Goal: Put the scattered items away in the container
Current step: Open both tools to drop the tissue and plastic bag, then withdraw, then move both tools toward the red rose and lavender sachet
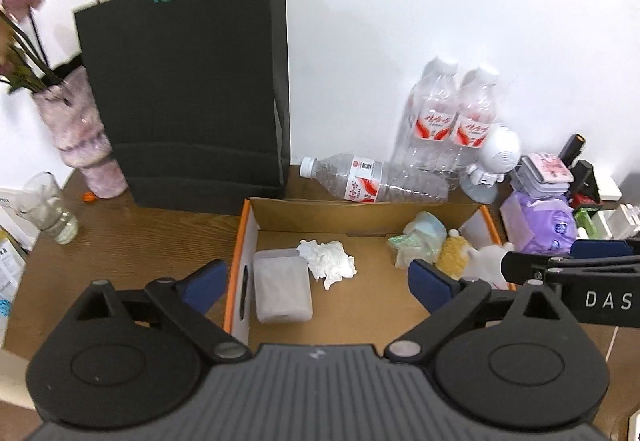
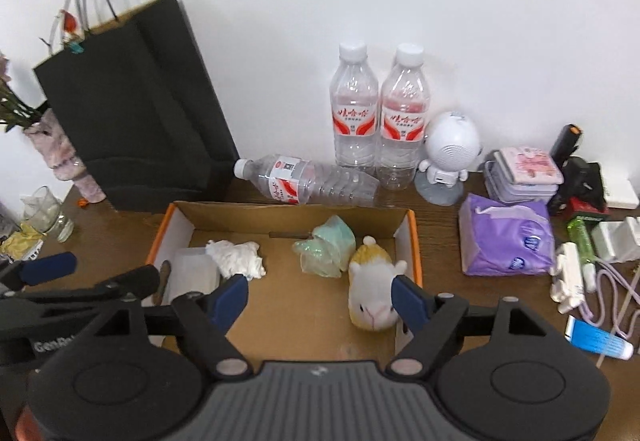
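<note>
Beside my cardboard box [image 2: 414,241]: three water bottles [image 2: 354,109] [image 2: 404,113] [image 2: 304,181], one black bag [image 2: 132,113]. Inside it: four items, including one plush hamster [image 2: 370,293].

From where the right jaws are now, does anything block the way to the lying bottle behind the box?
Nothing visible blocks it. The lying bottle rests just behind the box's back wall; the open right gripper hangs above the box, so it can pass over that wall.

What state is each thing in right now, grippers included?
left gripper: open, empty
right gripper: open, empty
cardboard box: open-topped, partly filled
plush hamster: lying in box
crumpled tissue: in box
near water bottle: on its side, capped
two water bottles: upright, capped
black paper bag: standing
</note>
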### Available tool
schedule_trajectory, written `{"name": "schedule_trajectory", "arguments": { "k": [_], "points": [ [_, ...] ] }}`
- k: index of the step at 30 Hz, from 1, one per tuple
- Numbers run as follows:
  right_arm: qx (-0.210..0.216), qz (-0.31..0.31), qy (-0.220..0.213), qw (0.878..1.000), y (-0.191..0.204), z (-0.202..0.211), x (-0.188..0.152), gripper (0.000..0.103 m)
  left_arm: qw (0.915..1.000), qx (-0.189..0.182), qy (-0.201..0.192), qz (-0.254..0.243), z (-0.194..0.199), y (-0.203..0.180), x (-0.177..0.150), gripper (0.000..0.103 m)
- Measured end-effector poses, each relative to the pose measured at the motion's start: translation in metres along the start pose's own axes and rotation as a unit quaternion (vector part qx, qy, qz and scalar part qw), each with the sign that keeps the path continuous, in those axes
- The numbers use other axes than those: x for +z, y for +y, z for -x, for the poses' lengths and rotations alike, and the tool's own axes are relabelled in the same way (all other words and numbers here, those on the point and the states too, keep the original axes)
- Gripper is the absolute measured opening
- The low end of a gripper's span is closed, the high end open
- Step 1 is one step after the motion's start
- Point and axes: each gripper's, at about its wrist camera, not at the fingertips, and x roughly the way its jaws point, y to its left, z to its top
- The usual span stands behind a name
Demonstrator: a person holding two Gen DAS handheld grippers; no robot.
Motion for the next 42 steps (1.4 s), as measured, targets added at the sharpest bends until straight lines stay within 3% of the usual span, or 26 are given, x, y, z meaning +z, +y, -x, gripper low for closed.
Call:
{"name": "schedule_trajectory", "arguments": {
  "k": [5, 11, 15, 19, 25, 32, 39, 42],
  "points": [
    [-0.001, 0.005, -0.026, 1.0, 0.004, 0.043, -0.015, 0.078, 0.9993, -0.007, -0.035, 0.004, 0.041, -0.003, -0.017, 0.099],
    [0.0, 0.018, -0.11, 0.994, 0.003, 0.073, -0.059, 0.081, 0.9933, 0.001, -0.114, -0.018, 0.067, -0.009, -0.062, 0.103],
    [-0.001, 0.014, -0.151, 0.988, 0.0, 0.066, -0.098, 0.087, 0.99, -0.016, -0.14, -0.003, 0.061, -0.004, -0.1, 0.103],
    [-0.004, 0.016, -0.201, 0.979, 0.001, 0.049, -0.149, 0.087, 0.9774, -0.008, -0.211, -0.004, 0.057, -0.007, -0.157, 0.103],
    [-0.003, 0.016, -0.272, 0.962, -0.006, 0.032, -0.235, 0.091, 0.9641, -0.007, -0.265, -0.008, 0.045, -0.008, -0.229, 0.103],
    [0.01, 0.004, -0.261, 0.965, -0.018, 0.012, -0.281, 0.093, 0.9602, -0.031, -0.277, 0.009, 0.031, -0.008, -0.275, 0.103],
    [0.01, 0.02, -0.265, 0.964, -0.011, 0.01, -0.313, 0.093, 0.9631, -0.02, -0.268, -0.004, 0.031, -0.004, -0.308, 0.103],
    [0.017, 0.023, -0.241, 0.97, -0.011, 0.009, -0.329, 0.093, 0.9641, -0.003, -0.264, -0.03, 0.037, -0.003, -0.327, 0.103]
  ]
}}
